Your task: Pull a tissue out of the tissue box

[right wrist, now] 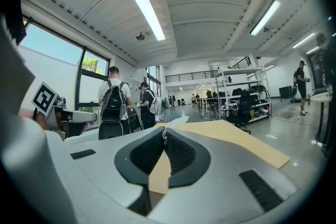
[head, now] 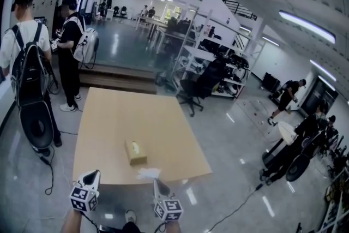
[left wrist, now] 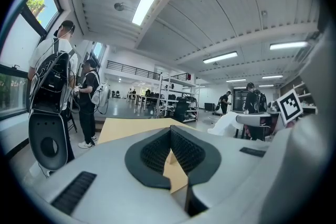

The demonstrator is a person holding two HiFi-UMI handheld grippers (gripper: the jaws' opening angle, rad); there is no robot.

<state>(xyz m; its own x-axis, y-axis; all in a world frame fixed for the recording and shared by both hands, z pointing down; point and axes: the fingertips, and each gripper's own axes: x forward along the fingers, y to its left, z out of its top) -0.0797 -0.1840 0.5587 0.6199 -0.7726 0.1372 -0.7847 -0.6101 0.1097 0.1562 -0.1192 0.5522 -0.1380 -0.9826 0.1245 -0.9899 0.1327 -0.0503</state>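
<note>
A yellowish tissue box (head: 135, 152) lies on the tan table (head: 109, 117), near its front edge. A white tissue (head: 148, 173) hangs free of the box, just in front of it at the table's edge. My right gripper (head: 155, 180) is shut on this tissue. In the right gripper view its jaws (right wrist: 164, 131) are closed and the tissue (right wrist: 176, 122) pokes up past the tips. My left gripper (head: 96, 172) is off the table's front edge, left of the box, shut and holding nothing (left wrist: 170, 129). The left gripper view shows the tissue (left wrist: 227, 124) out to its right.
Two people with backpacks (head: 27, 63) (head: 71, 46) stand by the table's left side. A black office chair (head: 191, 93) and shelving racks (head: 218, 57) stand beyond the far right corner. More people (head: 283, 98) are on the floor to the right.
</note>
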